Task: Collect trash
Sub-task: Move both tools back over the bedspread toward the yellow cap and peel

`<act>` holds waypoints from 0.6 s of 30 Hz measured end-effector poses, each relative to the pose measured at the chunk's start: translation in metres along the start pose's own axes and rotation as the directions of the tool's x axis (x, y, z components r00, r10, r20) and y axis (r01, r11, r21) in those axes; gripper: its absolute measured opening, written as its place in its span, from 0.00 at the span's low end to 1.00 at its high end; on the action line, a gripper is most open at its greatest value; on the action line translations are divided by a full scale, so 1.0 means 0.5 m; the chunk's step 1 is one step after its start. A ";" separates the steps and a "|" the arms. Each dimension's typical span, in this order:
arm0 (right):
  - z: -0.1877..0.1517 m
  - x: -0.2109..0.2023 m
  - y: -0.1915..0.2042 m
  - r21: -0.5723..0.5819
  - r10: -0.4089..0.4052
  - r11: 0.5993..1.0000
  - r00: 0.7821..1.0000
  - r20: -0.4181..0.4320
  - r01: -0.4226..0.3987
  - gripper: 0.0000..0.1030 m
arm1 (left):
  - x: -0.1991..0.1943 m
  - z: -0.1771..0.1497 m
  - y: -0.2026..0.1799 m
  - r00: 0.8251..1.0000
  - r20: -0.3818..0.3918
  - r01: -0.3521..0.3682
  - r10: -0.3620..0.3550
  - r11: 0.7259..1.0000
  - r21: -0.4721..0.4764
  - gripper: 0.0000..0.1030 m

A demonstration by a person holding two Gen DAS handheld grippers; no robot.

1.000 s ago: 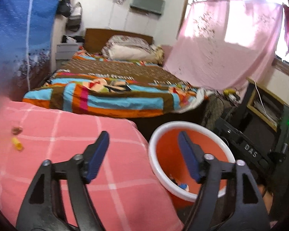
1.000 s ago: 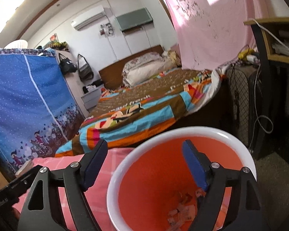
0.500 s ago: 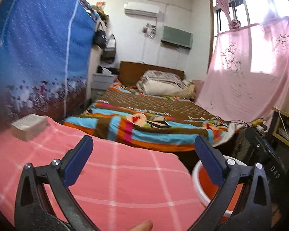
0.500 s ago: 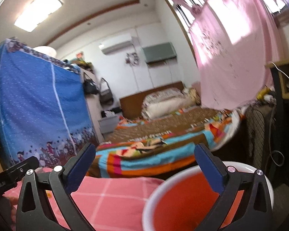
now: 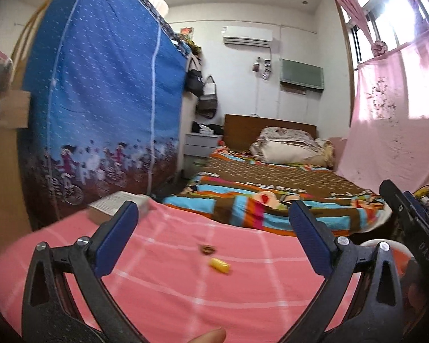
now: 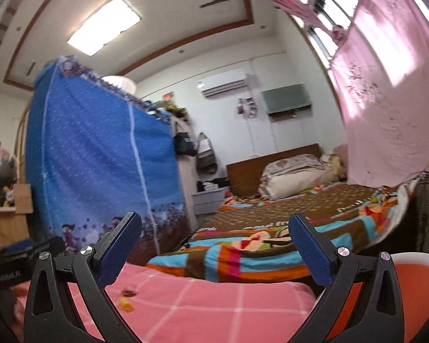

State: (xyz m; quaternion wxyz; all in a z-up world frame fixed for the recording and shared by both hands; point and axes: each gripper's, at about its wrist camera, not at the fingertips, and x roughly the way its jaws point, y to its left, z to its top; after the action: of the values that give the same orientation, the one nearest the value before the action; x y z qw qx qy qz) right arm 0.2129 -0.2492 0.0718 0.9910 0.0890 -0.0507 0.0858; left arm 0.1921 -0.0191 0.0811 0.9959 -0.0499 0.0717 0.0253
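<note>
**A:** Where's the trash?

**B:** On the pink checked cloth (image 5: 171, 280) covering the bench. A small yellow scrap (image 5: 219, 265) lies near the middle, long axis running from far-left to near-right in the left wrist view. Just beyond it sits a small brown scrap (image 5: 207, 249), close by but apart; too blurred to give its shape.

**A:** And the claws?

**B:** The left claw (image 5: 213, 235) is spread wide with nothing between its blue pads, both scraps framed in the gap ahead of it. The right claw (image 6: 214, 245) is equally wide and empty.

**A:** Anything one view has that the other lacks?

**B:** The right wrist view shows the scraps low on the left, behind its left finger, and the orange bin (image 6: 414, 283) with its white rim at the near right, beside the bench's right edge. The left view shows only a sliver of that rim, plus a book-like box (image 5: 117, 204) at the bench's far-left edge and a fingertip (image 5: 210, 335) at the bottom.

**A:** Room to move?

**B:** Bare cloth all round the scraps. Past the far edge is a gap, then the striped bed (image 5: 260, 200); the blue wardrobe (image 5: 100, 100) stands left.
</note>
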 end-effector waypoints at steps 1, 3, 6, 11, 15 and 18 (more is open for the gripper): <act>-0.006 0.008 0.013 -0.010 0.014 1.000 1.000 -0.009 -0.014 1.00 | 0.003 0.000 0.011 1.000 0.001 -0.012 0.012 1.000 0.005 1.00; -0.017 0.024 0.036 -0.027 0.043 0.999 0.998 -0.037 -0.044 1.00 | 0.012 0.000 0.037 0.999 -0.002 -0.035 0.035 0.999 0.018 1.00; -0.035 0.054 0.069 -0.053 0.086 0.994 0.992 -0.089 -0.091 1.00 | 0.021 -0.003 0.065 0.998 -0.020 -0.057 0.058 0.998 0.041 1.00; -0.061 0.092 0.107 -0.084 0.130 0.986 0.978 -0.165 -0.146 1.00 | 0.037 -0.008 0.097 0.996 -0.045 -0.072 0.074 0.996 0.056 1.00; -0.077 0.130 0.132 -0.096 0.166 0.977 0.959 -0.229 -0.191 1.00 | 0.049 -0.007 0.115 0.997 -0.035 -0.072 0.074 0.996 0.055 1.00; -0.096 0.166 0.147 -0.104 0.187 0.967 0.923 -0.335 -0.234 0.99 | 0.067 -0.008 0.123 0.996 -0.053 -0.067 0.071 0.996 0.061 1.00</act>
State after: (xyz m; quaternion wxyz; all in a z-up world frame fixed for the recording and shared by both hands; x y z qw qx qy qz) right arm 0.2854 -0.1555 0.0468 0.9747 -0.0032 0.0965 0.2016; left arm 0.2209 0.0431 0.0663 0.9931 -0.0184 0.1017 0.0562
